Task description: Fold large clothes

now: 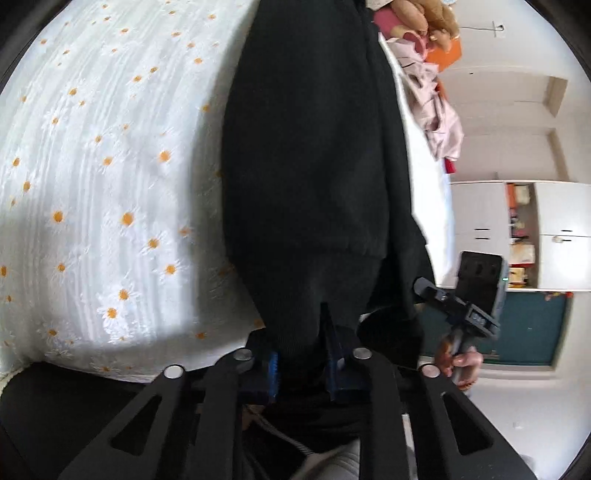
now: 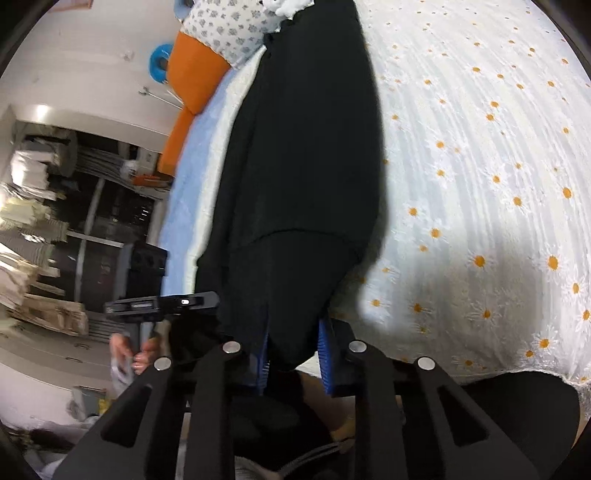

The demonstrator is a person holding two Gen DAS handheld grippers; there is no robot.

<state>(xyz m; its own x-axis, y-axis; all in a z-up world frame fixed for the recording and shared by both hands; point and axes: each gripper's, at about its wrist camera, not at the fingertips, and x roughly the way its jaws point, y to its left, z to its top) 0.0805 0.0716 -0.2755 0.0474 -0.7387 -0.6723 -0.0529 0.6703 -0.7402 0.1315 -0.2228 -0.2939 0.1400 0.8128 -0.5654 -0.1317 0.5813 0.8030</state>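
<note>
**Both Grippers Hold the Garment Over the Bed**

The bed (image 1: 92, 166) carries a white daisy-print cover and serves as the folding surface. The black garment (image 1: 306, 147) hangs stretched over it, its far end reaching towards the pillows (image 2: 229, 33).

Procedure: keep both corners level and the ribbed hem taut. Lower the garment evenly so it lands flat, without wrinkles. Avoid slack between the grips; it would likely bunch the cloth.

The left gripper (image 1: 306, 363) has its fingers clamped on one hem corner. The right gripper (image 2: 293, 354) has its fingers clamped on the other. The cloth runs forward from between each pair of blue pads (image 2: 325, 350).
</note>
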